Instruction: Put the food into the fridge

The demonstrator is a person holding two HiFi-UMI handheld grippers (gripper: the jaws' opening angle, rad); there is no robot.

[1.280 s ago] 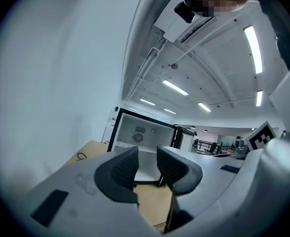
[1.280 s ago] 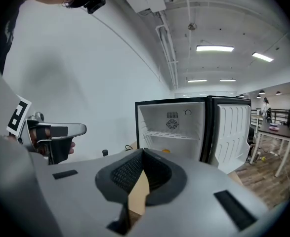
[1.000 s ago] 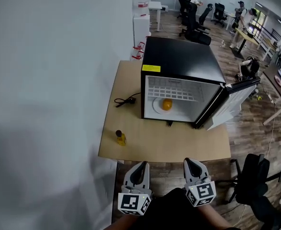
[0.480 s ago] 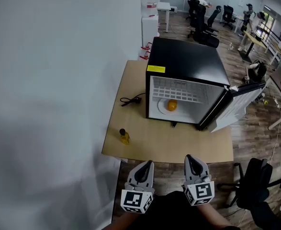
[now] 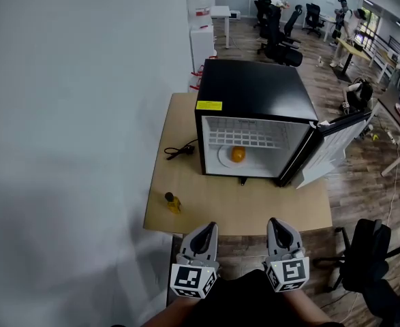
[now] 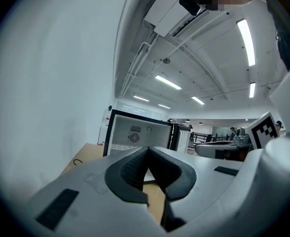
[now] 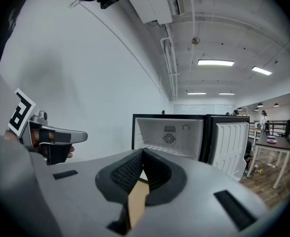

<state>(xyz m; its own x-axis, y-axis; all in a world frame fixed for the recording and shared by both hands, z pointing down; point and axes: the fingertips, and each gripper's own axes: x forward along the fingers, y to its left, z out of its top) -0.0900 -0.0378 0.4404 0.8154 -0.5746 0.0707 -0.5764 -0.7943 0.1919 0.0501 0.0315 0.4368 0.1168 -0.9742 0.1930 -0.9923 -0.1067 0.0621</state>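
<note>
Sitting in the open fridge (image 5: 254, 87): orange (image 5: 238, 154) on plate (image 5: 223, 159); left claw (image 5: 207, 228), right claw (image 5: 277, 223) closed.

Grey left gripper (image 5: 206, 229) and right gripper (image 5: 279, 223), black ribbed pads (image 6: 131, 170), black-and-white marker cubes (image 5: 192, 281), dark clothing (image 5: 244, 300)

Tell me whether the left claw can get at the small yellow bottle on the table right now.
Probably yes. The small yellow bottle stands alone near the light wooden table's front left corner, with nothing between it and the left claw, which is shut, empty and must open first.
</note>
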